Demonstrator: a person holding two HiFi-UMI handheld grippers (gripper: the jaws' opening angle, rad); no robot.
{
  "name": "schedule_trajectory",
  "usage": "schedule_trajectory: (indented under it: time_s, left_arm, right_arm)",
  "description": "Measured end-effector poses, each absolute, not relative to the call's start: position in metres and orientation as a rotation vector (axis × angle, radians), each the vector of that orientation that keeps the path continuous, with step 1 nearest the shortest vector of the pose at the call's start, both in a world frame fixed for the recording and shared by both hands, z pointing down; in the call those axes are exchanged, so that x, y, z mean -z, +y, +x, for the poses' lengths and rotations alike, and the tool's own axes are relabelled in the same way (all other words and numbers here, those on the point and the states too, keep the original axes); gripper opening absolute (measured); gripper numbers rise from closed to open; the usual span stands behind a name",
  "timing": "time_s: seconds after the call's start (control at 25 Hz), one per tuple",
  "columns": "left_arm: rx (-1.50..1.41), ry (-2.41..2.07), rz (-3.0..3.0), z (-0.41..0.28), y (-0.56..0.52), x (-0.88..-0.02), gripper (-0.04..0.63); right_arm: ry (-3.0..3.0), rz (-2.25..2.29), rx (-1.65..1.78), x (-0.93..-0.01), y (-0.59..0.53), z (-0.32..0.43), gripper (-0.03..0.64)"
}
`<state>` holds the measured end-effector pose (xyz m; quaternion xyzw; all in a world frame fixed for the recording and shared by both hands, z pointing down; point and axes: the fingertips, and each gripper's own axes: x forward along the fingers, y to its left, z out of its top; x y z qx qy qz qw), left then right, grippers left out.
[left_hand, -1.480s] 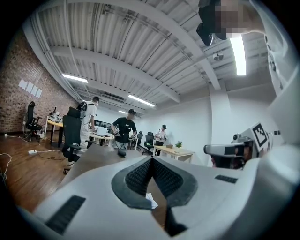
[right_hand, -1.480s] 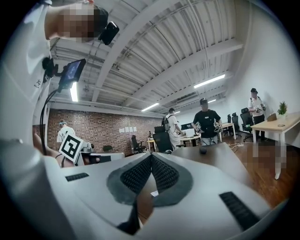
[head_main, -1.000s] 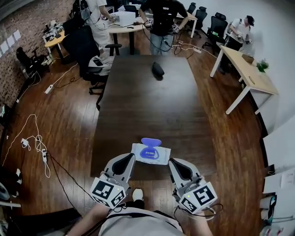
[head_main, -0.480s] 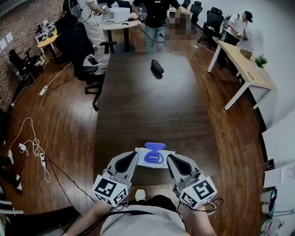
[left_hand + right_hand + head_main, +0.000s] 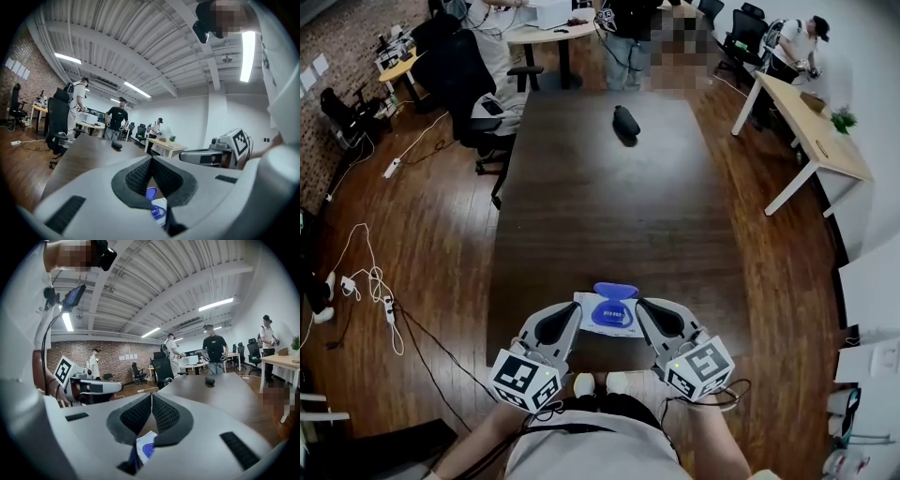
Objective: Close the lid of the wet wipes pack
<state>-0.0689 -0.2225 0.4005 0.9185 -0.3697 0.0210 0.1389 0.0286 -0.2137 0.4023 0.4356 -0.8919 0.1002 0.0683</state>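
Far to the left of the wet wipes pack (image 5: 607, 317), a white cable (image 5: 366, 281) trails over the wooden floor (image 5: 422, 234). A black office chair (image 5: 473, 80) stands well beyond the pack's left side, beside the long dark worktop (image 5: 600, 206). The pack itself lies flat at the near edge of that worktop, right in front of the person.

Just left of the pack, the left gripper (image 5: 574, 309) points in towards it. Its fingers (image 5: 138, 176) are pressed together tip to tip with nothing between them, and the pack shows only past them. The pack's blue lid (image 5: 615, 290) stands flipped open on its far side. Well beyond the pack, at the far end of the worktop, sits a small black object (image 5: 625, 121).

Just right of the pack, the right gripper (image 5: 643, 306) mirrors the left, its fingers (image 5: 164, 413) likewise closed on nothing. Whether either tip touches the pack I can't make out. Far off to the pack's right stands a second, pale worktop (image 5: 811, 141) with a small plant (image 5: 842, 119) on it.
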Motion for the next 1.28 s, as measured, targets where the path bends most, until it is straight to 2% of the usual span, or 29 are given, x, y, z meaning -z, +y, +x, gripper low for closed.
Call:
schedule_trajectory:
  time_s: [0.76, 1.0, 1.28]
  left_arm:
    - [-0.152, -1.162, 2.563, -0.049, -0.251, -0.454, 0.002]
    - [-0.193, -1.165, 2.547, -0.042, -0.263, -0.474, 0.002]
    - [-0.212, -1.172, 2.505, -0.043, -0.270, -0.496, 0.002]
  right_arm:
    - [-2.636, 1.089, -0.343, -0.478, -0.256, 0.043, 0.009]
    - [-2.610, 1.022, -0.369, -0.508, -0.265, 0.050, 0.071]
    - [-2.575, 0.954, -0.385, -0.539, -0.275, 0.047, 0.097]
